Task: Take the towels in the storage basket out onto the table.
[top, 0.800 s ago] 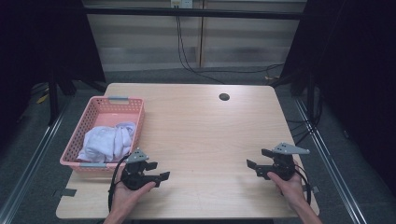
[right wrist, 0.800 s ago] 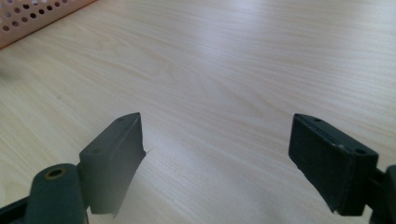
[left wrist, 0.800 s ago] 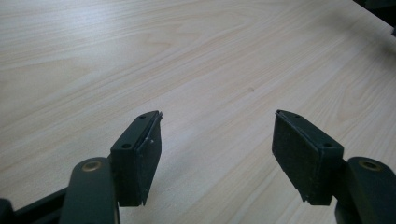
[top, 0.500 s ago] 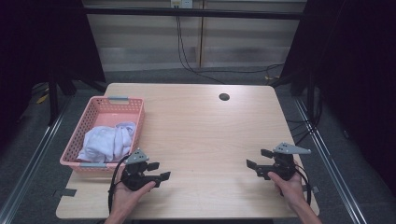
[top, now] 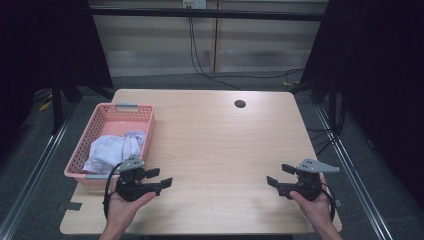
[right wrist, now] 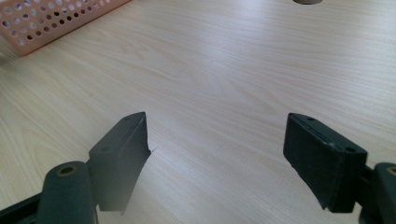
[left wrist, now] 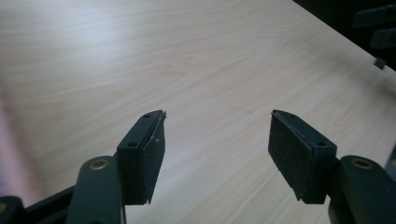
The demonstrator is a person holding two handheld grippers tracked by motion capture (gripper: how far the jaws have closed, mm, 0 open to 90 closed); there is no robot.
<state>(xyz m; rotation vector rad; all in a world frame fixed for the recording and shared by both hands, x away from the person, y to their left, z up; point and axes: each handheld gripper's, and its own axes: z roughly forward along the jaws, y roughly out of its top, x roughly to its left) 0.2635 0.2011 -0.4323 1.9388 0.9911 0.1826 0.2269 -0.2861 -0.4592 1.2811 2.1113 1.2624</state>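
Judging by its folds, the white cloth [top: 116,152] in the pink basket [top: 107,114] at frame left is soft and light; pinch a raised fold. Your left gripper [top: 159,178] and right gripper [top: 275,179] both gape, empty.

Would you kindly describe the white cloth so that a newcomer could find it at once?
Start at the wooden table and look to its left edge, where a pink perforated basket sits. The white cloth lies crumpled in the basket's near end, just beyond the left gripper. It is the one soft, pale thing here.

One desk [top: 215,150]; one pink basket [top: 102,127]; one white cloth bundle [top: 115,150]; my two claws: left claw [top: 161,178], right claw [top: 276,178].
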